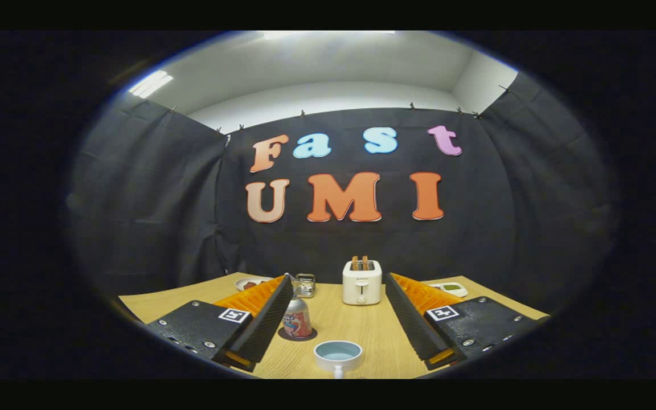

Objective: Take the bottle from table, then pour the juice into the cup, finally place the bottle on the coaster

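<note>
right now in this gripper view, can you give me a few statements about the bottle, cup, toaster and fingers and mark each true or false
1. The bottle stands upright on a dark round coaster. True.
2. The gripper has its fingers shut on the bottle. False: the fingers are spread wide and the bottle stands free, beside the left finger.
3. The cup lies tipped on its side. False: it stands upright between the fingers, mouth up.
4. A white toaster stands at the far side of the table, with slices in its slots. True.
5. The toaster stands between the bottle and the cup. False: it stands well beyond both.
</note>
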`<state>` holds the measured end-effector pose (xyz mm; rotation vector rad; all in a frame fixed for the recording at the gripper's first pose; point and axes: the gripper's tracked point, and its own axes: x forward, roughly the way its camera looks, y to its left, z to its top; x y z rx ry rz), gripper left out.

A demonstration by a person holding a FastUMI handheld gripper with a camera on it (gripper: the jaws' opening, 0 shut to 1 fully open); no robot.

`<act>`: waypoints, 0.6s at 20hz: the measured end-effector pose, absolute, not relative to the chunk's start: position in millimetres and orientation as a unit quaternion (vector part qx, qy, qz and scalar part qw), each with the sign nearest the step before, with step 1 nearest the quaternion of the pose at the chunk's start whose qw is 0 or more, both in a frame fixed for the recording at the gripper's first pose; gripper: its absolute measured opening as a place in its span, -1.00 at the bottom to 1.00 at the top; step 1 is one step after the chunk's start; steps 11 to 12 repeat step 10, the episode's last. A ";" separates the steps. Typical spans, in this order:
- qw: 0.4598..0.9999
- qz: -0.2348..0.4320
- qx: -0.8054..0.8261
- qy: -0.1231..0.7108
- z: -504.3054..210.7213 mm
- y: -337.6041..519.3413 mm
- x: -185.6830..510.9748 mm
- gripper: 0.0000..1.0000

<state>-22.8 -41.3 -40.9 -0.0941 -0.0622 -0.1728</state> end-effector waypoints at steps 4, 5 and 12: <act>0.992 -0.099 -0.044 -0.059 -11.7 -49.8 -54.3 0.93; 0.991 -0.102 -0.046 -0.068 -5.3 -50.9 -60.8 0.93; 0.991 -0.106 -0.037 -0.079 0.8 -57.3 -70.6 0.93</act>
